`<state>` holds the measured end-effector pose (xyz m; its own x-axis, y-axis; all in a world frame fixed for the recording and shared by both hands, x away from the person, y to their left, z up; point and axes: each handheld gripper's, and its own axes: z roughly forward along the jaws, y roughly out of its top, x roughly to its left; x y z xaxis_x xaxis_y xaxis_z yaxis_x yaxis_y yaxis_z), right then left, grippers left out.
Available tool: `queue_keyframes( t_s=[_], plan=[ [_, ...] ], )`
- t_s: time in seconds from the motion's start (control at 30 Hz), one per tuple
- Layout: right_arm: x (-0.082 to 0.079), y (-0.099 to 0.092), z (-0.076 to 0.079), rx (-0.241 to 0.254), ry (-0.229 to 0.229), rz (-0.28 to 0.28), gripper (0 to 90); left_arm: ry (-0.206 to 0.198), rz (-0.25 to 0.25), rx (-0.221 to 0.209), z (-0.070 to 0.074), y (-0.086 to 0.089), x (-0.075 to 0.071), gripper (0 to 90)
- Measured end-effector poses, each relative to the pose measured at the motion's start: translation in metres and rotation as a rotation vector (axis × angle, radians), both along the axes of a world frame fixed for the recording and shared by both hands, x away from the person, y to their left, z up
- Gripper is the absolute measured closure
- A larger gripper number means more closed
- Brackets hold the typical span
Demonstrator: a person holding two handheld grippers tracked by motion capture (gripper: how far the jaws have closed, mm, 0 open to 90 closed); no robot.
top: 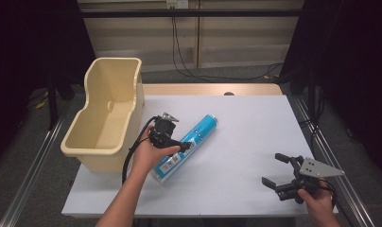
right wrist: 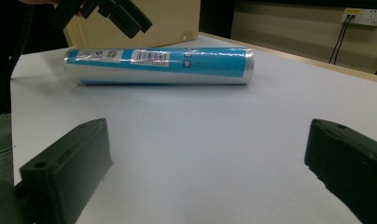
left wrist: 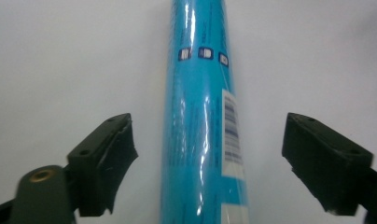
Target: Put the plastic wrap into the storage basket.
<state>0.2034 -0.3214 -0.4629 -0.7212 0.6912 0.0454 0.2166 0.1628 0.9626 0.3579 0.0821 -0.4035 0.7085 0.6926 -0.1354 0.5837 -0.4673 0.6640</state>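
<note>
White tabletop (top: 236, 142) bears our blue tube (top: 186, 146), lying flat beside the beige bin (top: 106, 113). Our left gripper (top: 182, 146) hovers open above it, gripping nothing; right gripper (top: 274, 170) waits open. Nudged off-center, it could roll away.

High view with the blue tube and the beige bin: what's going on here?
A person works at a white table with a gripper in each hand. The left gripper hovers over a long blue foil-wrapped tube lying flat beside a beige plastic bin; its jaws stand open on either side of the tube without touching it. The right gripper rests open near the table's near right corner, holding nothing.
</note>
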Motion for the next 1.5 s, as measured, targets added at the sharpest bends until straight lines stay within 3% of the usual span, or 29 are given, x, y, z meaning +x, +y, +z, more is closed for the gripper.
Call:
queue_keyframes(
  t_s=[0.17,0.47,0.57,0.8,1.03,1.5],
  plan=[
    [0.0,0.0,0.0,0.0,-0.002,-0.003,0.0,0.004,0.008,0.008,-0.005,-0.008,0.008,5.6],
    [0.0,-0.001,0.0,0.004,0.0,-0.004,0.0,0.105,0.008,0.055,-0.019,-0.021,0.024,2.8],
    [0.001,-0.001,0.0,0.004,0.0,-0.005,0.0,0.146,0.008,0.095,-0.024,-0.025,0.027,2.8],
    [0.001,0.0,0.0,0.0,0.008,-0.001,0.0,0.19,0.007,0.149,-0.027,-0.031,0.032,2.9],
    [0.001,0.0,0.0,0.004,0.007,0.0,0.0,0.236,-0.002,0.196,-0.03,-0.036,0.035,6.0],
    [0.001,-0.002,0.001,0.011,0.0,-0.001,0.0,0.266,-0.033,0.316,-0.034,-0.046,0.04,18.5]
  ],
)
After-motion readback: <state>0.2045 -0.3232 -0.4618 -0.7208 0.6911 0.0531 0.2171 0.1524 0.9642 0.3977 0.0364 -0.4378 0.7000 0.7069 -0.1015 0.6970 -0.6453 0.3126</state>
